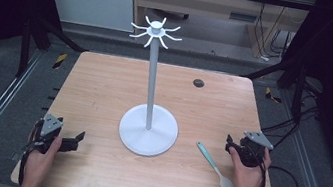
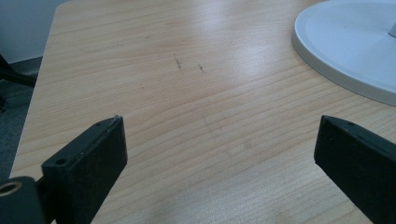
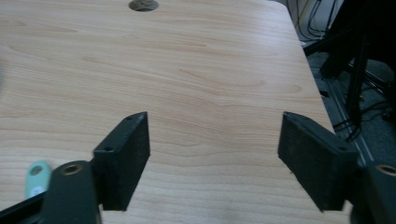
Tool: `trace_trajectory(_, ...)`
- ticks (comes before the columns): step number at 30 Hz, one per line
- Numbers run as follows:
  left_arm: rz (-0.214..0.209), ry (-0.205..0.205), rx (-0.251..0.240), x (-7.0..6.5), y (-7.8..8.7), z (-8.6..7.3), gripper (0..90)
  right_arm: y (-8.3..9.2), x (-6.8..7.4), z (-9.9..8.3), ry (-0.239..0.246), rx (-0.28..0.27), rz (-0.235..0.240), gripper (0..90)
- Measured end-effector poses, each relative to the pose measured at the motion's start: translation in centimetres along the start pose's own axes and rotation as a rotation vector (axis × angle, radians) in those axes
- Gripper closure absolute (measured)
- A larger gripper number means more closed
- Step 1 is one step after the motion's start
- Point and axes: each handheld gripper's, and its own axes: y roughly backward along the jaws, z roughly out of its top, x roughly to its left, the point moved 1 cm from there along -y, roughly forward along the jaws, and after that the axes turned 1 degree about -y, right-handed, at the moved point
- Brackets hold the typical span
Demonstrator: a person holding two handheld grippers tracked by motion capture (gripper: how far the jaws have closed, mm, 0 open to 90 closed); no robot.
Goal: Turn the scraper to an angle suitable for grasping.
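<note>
Spatula [image 1: 216,168] lay flat on the table [image 1: 104,89], near the front right corner, teal handle pointing up-left toward the stand [image 1: 149,121], pale blade nearest the person. It sat just left of the right hand [image 1: 248,175], close beside it but not in any grip. From the right gripper view, only the teal tip of the handle [image 3: 37,179] peeked in at the lower left, outside the jaws.

Right gripper [image 1: 236,146] hovered by the table's right edge, just above and right of the handle end. Its jaws stood wide apart, and between them there was only bare wood. Far ahead of them, a small dark hole [image 3: 143,4] marked the tabletop; the high view showed it too, right of the stand's pole.

Left gripper [image 1: 73,140] waited at the front left corner, held in the left hand [image 1: 40,157], pointing right toward the stand. Its jaws also gaped wide, holding nothing. In the left gripper view, the stand's round white base [image 2: 348,46] curved in at the upper right, well beyond the jaw tips, with clear wood grain in between.

Stand itself rose upright from the middle of the table, a grey pole on that white disc, topped by a ring of white hooks [image 1: 156,31]. Both grippers were well apart, one on each side of the base.
</note>
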Motion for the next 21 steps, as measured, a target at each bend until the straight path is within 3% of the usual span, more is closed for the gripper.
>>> trace_trajectory(5,0.004,0.008,0.001,0.2,0.2,-0.1,2.0,0.0,1.1,0.6,0.059,0.026,-0.009,36.3)
trace_trajectory(7,0.006,0.010,-0.002,0.3,0.2,-0.1,2.0,-0.3,1.5,0.9,0.060,0.051,0.011,37.0)
trace_trajectory(14,0.004,0.011,-0.001,0.2,0.2,-0.1,2.0,-1.1,3.1,1.0,0.150,0.126,0.056,40.9)
trace_trajectory(19,0.002,0.010,0.000,0.2,0.2,-0.1,2.0,-1.7,3.3,0.7,0.165,0.176,0.086,44.7)
trace_trajectory(21,0.002,0.010,0.000,0.2,0.2,-0.2,2.0,-1.8,3.3,0.6,0.150,0.189,0.106,46.5)
